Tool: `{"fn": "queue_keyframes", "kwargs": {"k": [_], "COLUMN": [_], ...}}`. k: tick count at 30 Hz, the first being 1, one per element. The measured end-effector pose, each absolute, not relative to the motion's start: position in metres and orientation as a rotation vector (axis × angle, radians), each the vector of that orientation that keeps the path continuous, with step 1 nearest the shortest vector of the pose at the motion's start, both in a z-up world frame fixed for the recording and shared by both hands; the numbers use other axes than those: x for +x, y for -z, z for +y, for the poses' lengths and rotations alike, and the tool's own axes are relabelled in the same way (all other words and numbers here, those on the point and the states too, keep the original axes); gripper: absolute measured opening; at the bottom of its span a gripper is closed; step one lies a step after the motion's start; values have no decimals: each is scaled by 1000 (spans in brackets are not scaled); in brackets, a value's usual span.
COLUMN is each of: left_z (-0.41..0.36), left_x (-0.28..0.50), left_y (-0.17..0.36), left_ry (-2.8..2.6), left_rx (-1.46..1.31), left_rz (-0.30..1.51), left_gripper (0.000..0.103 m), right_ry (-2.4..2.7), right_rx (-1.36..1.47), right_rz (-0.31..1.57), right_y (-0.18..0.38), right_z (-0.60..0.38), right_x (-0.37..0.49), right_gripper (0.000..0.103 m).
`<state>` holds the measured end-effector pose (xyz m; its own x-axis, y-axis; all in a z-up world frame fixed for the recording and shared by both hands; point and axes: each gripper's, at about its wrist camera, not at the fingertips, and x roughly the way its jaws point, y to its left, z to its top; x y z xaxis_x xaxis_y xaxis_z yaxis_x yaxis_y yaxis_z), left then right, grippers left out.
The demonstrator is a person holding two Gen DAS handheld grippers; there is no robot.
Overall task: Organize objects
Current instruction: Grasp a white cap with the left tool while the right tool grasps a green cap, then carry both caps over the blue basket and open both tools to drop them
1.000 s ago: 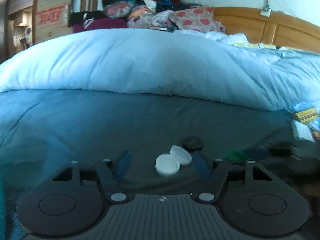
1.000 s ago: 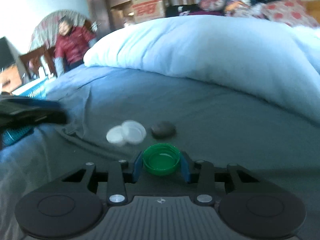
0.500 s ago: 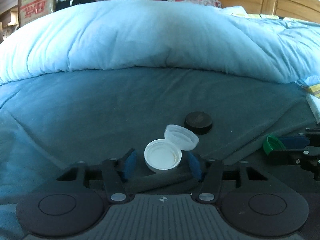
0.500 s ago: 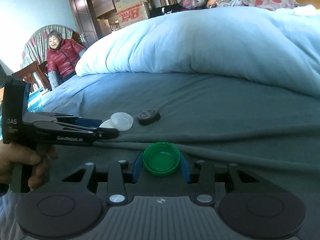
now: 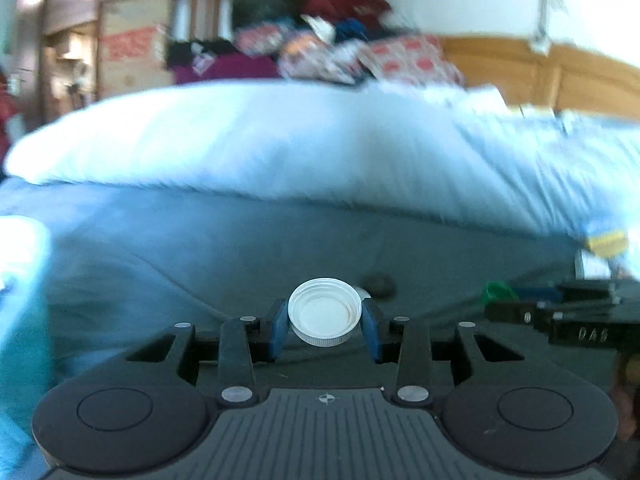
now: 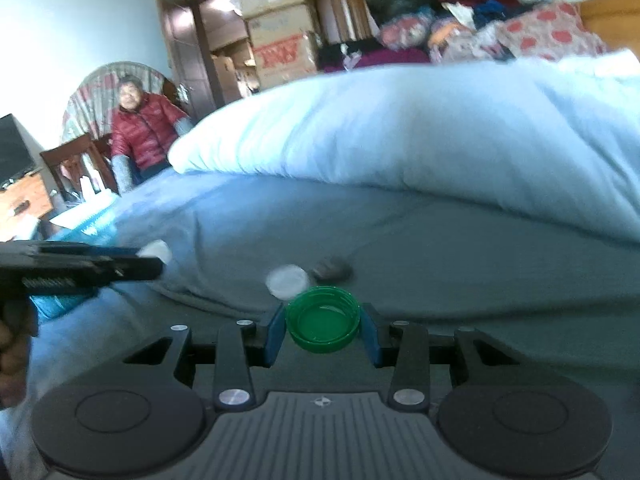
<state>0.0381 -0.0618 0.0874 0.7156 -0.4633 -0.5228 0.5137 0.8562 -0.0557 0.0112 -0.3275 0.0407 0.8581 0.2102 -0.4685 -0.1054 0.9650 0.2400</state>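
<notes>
The left gripper [image 5: 325,325] clamps a white bottle cap [image 5: 324,312] between its blue pads, raised above the grey bedsheet [image 5: 240,256]. The right gripper [image 6: 322,330] clamps a green bottle cap [image 6: 322,319]. Another white cap [image 6: 287,281] and a dark cap [image 6: 333,268] lie on the sheet just beyond.

We count two white caps, one [image 5: 324,312] pinched in a gripper, one [image 6: 287,280] lying on the sheet; we count one green cap [image 6: 323,318]; one dark cap [image 6: 332,269]; two grippers [image 5: 325,320] [image 6: 323,326]; one folded duvet [image 6: 420,128].
</notes>
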Motion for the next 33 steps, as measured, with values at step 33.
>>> {"fn": "queue_keyframes", "kwargs": {"k": [33], "left_z": [263], "left_x": [51], "left_y": [-230], "left_ry": [-179], "left_rx": [-104], "left_rz": [515], "left_gripper": [39], "right_ry": [-744], "right_rx": [26], "right_rz": [507], "right_y": [-314], "right_z": [17], "right_x": [167], "right_gripper": [43]}}
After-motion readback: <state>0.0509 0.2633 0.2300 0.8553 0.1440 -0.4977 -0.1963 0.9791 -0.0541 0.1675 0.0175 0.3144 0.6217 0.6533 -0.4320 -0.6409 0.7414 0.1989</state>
